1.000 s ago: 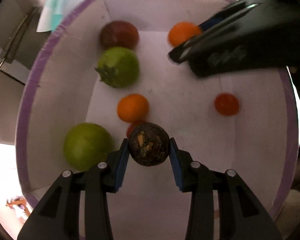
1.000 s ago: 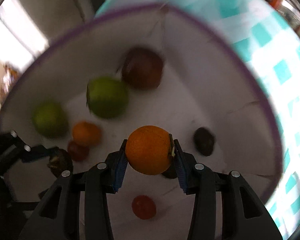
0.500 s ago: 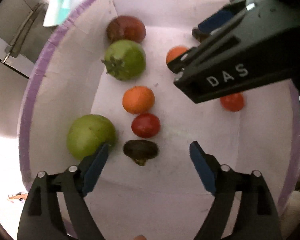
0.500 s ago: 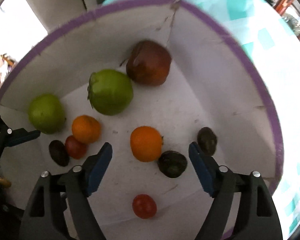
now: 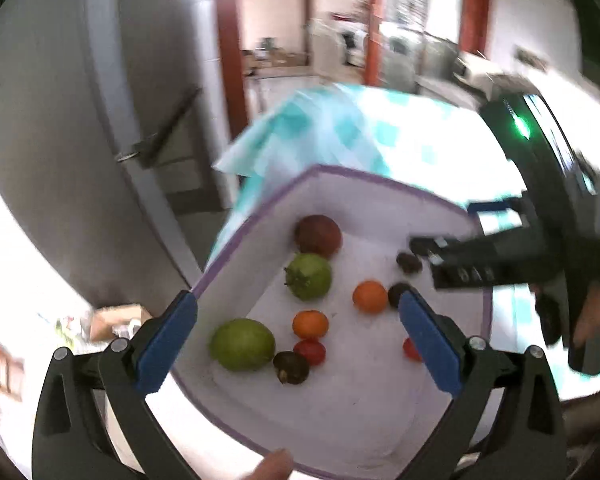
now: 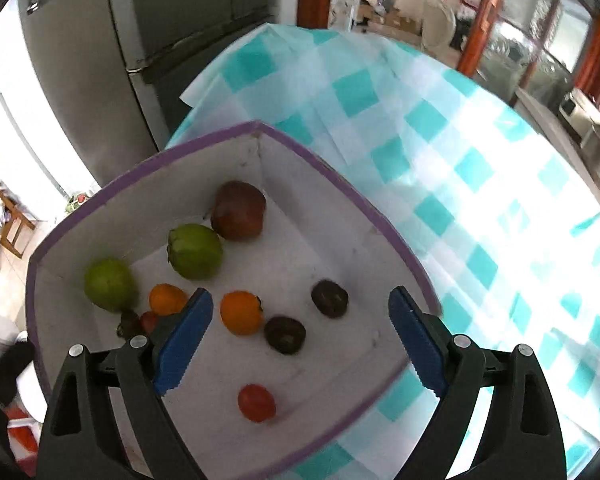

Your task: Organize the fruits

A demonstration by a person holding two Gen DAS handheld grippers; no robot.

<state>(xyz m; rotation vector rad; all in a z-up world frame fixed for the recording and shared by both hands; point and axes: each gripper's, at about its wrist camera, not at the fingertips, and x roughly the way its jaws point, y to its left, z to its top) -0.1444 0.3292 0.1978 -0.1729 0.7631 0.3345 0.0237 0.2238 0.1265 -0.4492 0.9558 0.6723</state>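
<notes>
Fruits lay loose on the floor of the white box [image 6: 320,184] w/ purple rim, which sat on the checked teal cloth over the surface [image 6: 480,168]: a dark red fruit [image 6: 239,211] in the far corner, a green fruit w/ calyx [image 6: 195,251] just beside it, a 2nd green fruit [image 6: 109,285] nearer the left wall, two oranges [image 6: 241,312] mid-floor, three small dark fruits, e.g. one [image 6: 285,335] just right of the nearer orange, & small red tomatoes, one [image 6: 256,403] alone at the near edge. Left claw [image 5: 298,334] was spread wide w/ nothing between the pads, its jaws having just been opening; right claw [image 6: 300,338] likewise spread & empty, jaws also just opening. In the left wrist view the right claw's dark body hung over the box's right side, blurred. Risks, as I'd judge: round fruit on a flat floor can roll if nudged, so a careless re-entry could scatter the groupings; the two claws work the same box close together & could knock each other; the small dark fruits look soft, so a hard pinch might bruise them. A fingertip [image 5: 274,468] showed at the box's near rim, so a bump there could shift the light box on the cloth.
</notes>
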